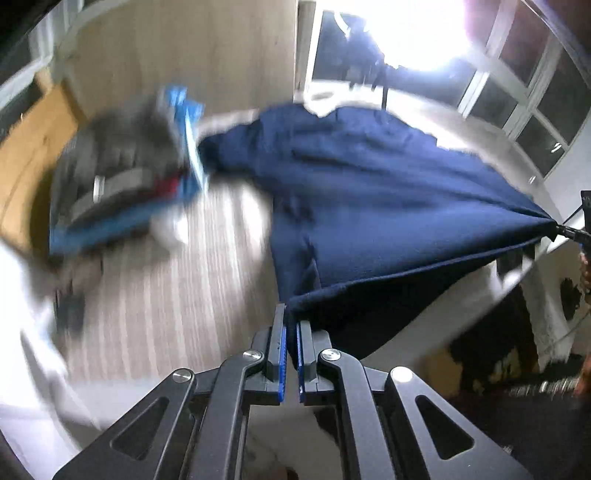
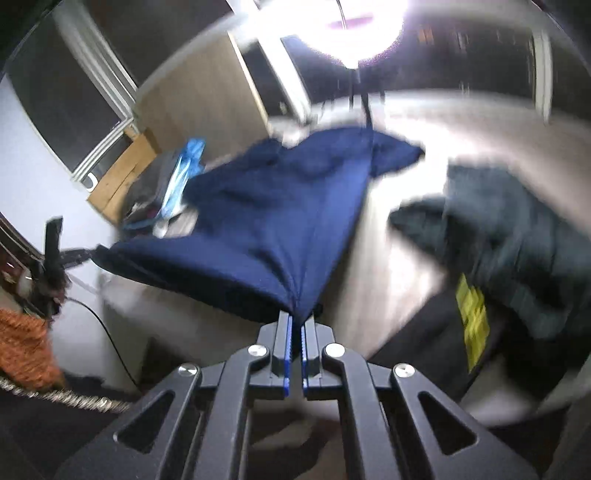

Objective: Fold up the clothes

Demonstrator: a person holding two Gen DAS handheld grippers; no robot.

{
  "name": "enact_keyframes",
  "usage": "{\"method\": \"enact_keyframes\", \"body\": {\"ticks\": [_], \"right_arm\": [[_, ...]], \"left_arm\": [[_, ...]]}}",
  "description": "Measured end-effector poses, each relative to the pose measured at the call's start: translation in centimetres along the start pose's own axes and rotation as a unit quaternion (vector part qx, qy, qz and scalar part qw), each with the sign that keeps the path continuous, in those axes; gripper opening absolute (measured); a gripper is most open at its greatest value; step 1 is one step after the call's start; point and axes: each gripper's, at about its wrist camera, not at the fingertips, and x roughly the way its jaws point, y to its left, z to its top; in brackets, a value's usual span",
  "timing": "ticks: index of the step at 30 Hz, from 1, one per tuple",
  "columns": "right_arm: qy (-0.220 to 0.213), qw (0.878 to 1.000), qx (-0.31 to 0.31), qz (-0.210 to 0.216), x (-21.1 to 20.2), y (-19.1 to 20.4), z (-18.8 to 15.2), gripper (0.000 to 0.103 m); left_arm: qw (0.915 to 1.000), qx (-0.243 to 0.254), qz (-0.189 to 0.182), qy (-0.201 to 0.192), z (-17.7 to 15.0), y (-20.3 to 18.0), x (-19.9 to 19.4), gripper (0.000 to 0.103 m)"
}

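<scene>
A navy blue garment [image 1: 369, 192] is stretched above the pale striped table [image 1: 155, 295]. My left gripper [image 1: 291, 321] is shut on one near corner of it. My right gripper [image 2: 297, 319] is shut on the other near corner of the same garment [image 2: 280, 206]. The right gripper also shows at the right edge of the left wrist view [image 1: 565, 229], and the left gripper shows at the left of the right wrist view [image 2: 79, 254]. The hem hangs taut between the two grippers; the far end with a sleeve rests on the table. Both views are blurred by motion.
A pile of grey, red and blue clothes [image 1: 122, 173] lies at the table's far left. A dark green garment [image 2: 517, 236] and a dark one with a yellow label [image 2: 472, 321] lie at the right. A bright lamp on a stand [image 2: 354, 29] and windows are behind.
</scene>
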Motion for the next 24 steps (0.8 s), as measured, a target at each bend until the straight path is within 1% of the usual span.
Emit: {"method": "enact_keyframes", "body": {"ticks": [2, 3, 4, 5, 7, 8, 10, 12, 13, 15, 17, 20, 24], "right_arm": [[0.04, 0.999, 0.019, -0.008, 2.5, -0.6, -2.3, 0.003], [0.059, 0.998, 0.028, -0.012, 3.7, -0.9, -3.4, 0.003], [0.07, 0.997, 0.036, -0.013, 4.8, -1.2, -4.0, 0.003], [0.075, 0.996, 0.043, -0.011, 5.7, -1.6, -4.1, 0.003], [0.071, 0.997, 0.042, -0.004, 6.8, -1.9, -3.5, 0.003], [0.067, 0.997, 0.038, -0.004, 7.2, -1.9, -3.2, 0.003], [0.078, 0.997, 0.02, -0.002, 8.2, -1.5, -2.7, 0.005], [0.102, 0.995, -0.003, -0.019, 9.2, -1.3, -3.1, 0.016], [0.106, 0.994, -0.011, -0.034, 9.3, -1.2, -3.7, 0.025], [0.102, 0.993, -0.02, -0.047, 9.1, -1.5, -5.3, 0.026], [0.095, 0.994, -0.02, -0.045, 9.1, -1.8, -6.6, 0.026], [0.092, 0.994, -0.045, -0.045, 10.0, -1.4, -7.9, 0.027], [0.084, 0.989, -0.095, -0.079, 11.6, -0.7, -8.6, 0.027]], "left_arm": [[0.999, -0.027, -0.007, 0.034, -2.7, 0.5, 2.3, 0.003], [0.9982, -0.033, -0.005, 0.05, -3.7, 0.7, 3.8, 0.003], [0.9974, -0.035, -0.001, 0.062, -4.3, 0.8, 5.1, 0.003], [0.9972, -0.032, 0.004, 0.068, -4.5, 0.8, 6.1, 0.003], [0.9969, -0.025, 0.014, 0.074, -4.7, 0.8, 7.8, 0.003], [0.9968, -0.026, 0.016, 0.074, -4.7, 0.9, 8.2, 0.003], [0.9965, -0.027, 0.022, 0.075, -4.7, 1.0, 8.8, 0.003], [0.9962, -0.031, 0.03, 0.076, -5.1, 1.5, 8.9, 0.003], [0.9958, -0.039, 0.032, 0.077, -5.4, 1.9, 8.9, 0.003], [0.9949, -0.059, 0.036, 0.073, -5.7, 2.9, 8.8, 0.003], [0.9942, -0.076, 0.034, 0.068, -5.6, 3.4, 8.7, 0.003], [0.9939, -0.072, 0.04, 0.073, -5.1, 3.2, 8.9, 0.003], [0.9938, -0.069, 0.046, 0.075, -4.2, 2.9, 8.7, 0.003]]}}
